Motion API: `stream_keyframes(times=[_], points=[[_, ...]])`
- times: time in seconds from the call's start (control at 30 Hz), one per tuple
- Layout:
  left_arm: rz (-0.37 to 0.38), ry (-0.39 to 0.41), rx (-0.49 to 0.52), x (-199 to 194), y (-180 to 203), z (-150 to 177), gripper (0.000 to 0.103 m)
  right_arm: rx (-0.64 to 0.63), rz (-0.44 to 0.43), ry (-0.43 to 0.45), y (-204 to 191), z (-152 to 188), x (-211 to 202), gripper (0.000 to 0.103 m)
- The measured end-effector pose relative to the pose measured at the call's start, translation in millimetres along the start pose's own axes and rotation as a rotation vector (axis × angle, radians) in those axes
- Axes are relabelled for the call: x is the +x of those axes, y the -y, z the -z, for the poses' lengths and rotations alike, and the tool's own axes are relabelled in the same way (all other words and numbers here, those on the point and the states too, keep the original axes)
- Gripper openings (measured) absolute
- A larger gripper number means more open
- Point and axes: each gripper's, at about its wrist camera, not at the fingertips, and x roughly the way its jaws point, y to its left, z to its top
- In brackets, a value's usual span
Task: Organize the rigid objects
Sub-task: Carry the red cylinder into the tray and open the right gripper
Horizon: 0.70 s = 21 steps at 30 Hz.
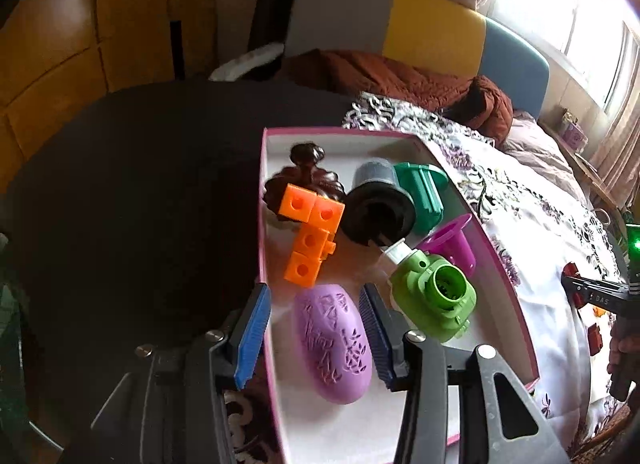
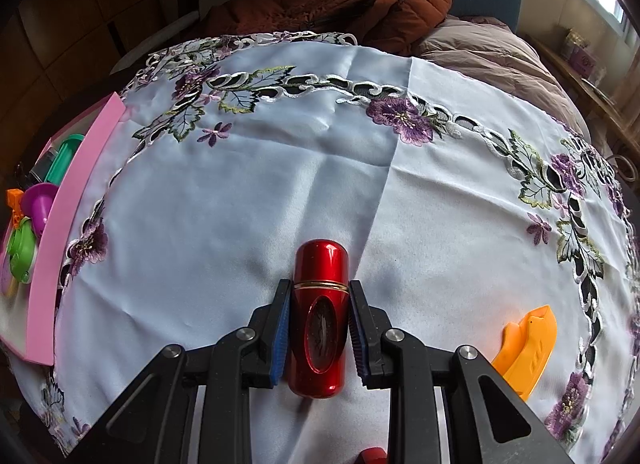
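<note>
Filling nicely, the box (image 1: 505,264) holds six toys; left gripper (image 1: 316,328) spread over the purple oval (image 1: 332,344), right gripper (image 2: 318,334) pinching a red bottle (image 2: 320,312); orange piece (image 2: 526,348) remains outside.

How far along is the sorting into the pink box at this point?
Done: several toys, including orange blocks and a purple oval, lie in the pink box. In hand: the right hand-held gripper grips a red canister. Left: an orange piece on the cloth.
</note>
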Motion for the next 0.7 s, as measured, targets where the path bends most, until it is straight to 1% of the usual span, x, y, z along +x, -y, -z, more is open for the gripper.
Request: stream_keyframes(times=[0.13, 0.3, 0.6, 0.7], points=[[-0.018, 0.037, -0.010, -16, -3, 1, 0.046, -0.014, 0.012, 0.001, -2, 0, 0, 0.027], [-0.038, 0.061, 0.019, -30, 4, 6, 0.046, -0.023, 0.017, 0.001, -2, -1, 0, 0.027], [-0.010, 0.058, 0.079, -40, 28, 20, 0.046, -0.028, 0.024, 0.004, -3, -1, 1, 0.027], [0.000, 0.057, 0.090, -42, 32, 24, 0.046, -0.035, 0.039, 0.006, -5, 0, 0, 0.027]])
